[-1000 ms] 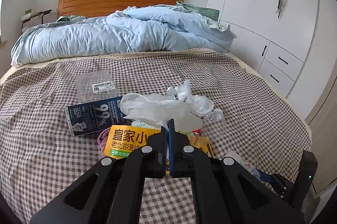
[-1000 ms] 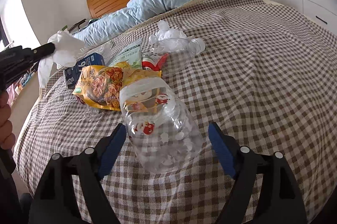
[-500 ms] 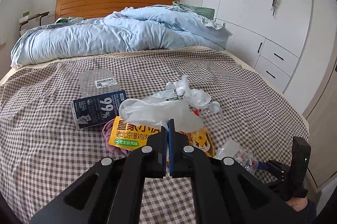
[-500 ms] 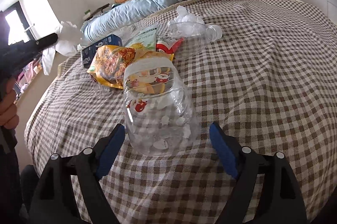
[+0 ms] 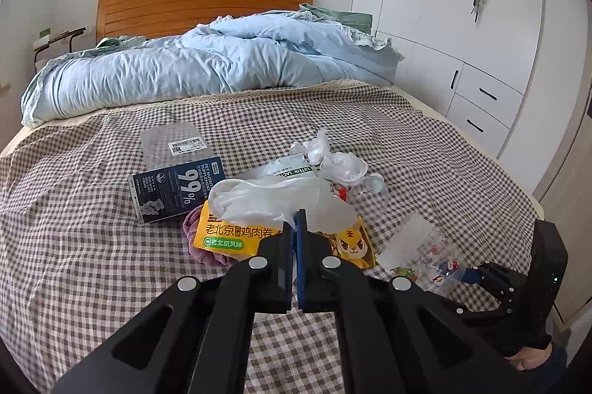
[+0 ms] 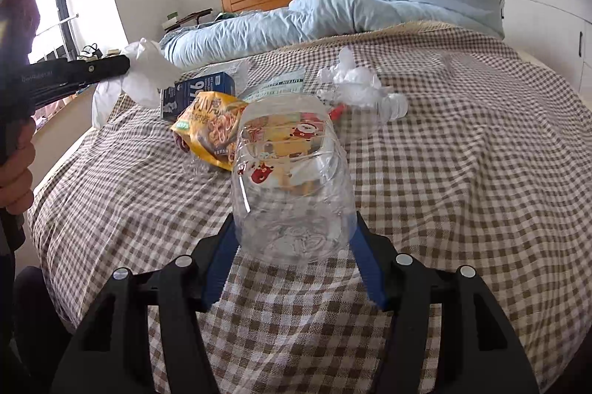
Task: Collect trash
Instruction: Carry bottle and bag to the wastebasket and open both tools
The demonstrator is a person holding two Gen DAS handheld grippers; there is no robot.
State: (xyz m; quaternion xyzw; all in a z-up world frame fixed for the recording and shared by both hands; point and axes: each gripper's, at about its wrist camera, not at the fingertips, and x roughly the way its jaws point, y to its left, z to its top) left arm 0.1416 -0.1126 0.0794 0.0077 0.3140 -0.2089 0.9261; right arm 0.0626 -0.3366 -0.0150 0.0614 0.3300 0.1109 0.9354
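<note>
Both grippers now loaded, more or less. Right gripper [image 6: 292,268], bottom centre of its own view, having just been closing its jaws around the clear plastic jar [image 6: 290,186]; blue pads now touching the jar's sides where a half second back standing well clear of it. Jar looking tilted up off the checked bedspread [image 6: 462,172], so probably gripped, though crushing of thin plastic possible if squeezing harder. Left gripper [image 5: 295,234] clamping fully narrow on the white plastic bag [image 5: 273,199], bag dangling in mid-frame, unchanged from the earlier frames. Remaining litter sitting centre frame: yellow snack packet [image 5: 236,231], dark blue box [image 5: 177,188], crumpled clear wrap [image 5: 333,159]. Likely next: dropping jar into bag.
</note>
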